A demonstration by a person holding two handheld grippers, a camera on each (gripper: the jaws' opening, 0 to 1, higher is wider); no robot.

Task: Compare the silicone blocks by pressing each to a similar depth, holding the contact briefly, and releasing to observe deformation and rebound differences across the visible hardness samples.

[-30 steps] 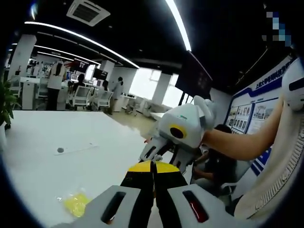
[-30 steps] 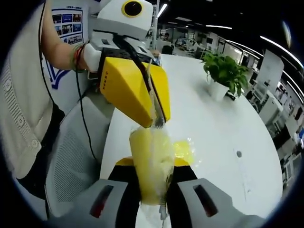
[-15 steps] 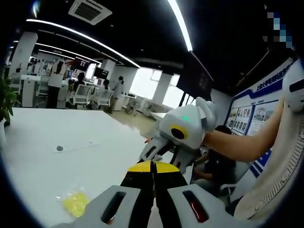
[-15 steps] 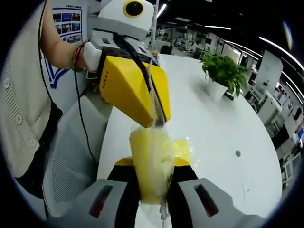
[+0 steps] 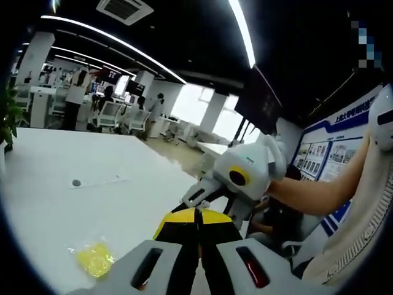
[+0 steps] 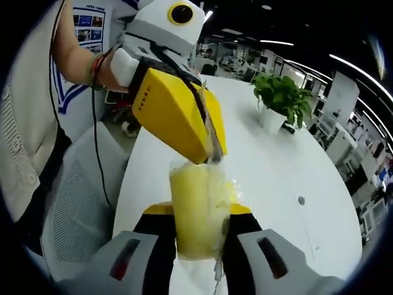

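A yellow silicone block (image 6: 195, 190) in a clear plastic bag stands upright between the jaws of my right gripper (image 6: 198, 212), which is shut on it. From above, my left gripper (image 6: 213, 157), with big yellow jaws, comes down and is shut on the bag's top edge. In the left gripper view my left gripper (image 5: 198, 213) has its yellow tips together, and the white right gripper (image 5: 206, 196) sits just beyond them, held by a person's arm. A second bagged yellow block (image 5: 93, 259) lies on the white table (image 5: 55, 209) at the lower left.
A potted plant (image 6: 279, 98) stands on the table's far side. A small round grommet (image 5: 76, 182) sits in the tabletop. A mesh office chair (image 6: 80, 196) is beside the table edge at the left. Desks, chairs and people fill the far room.
Both views have shifted slightly with the hands. The left gripper's jaws lean a little more over the block. Both grips hold as before.
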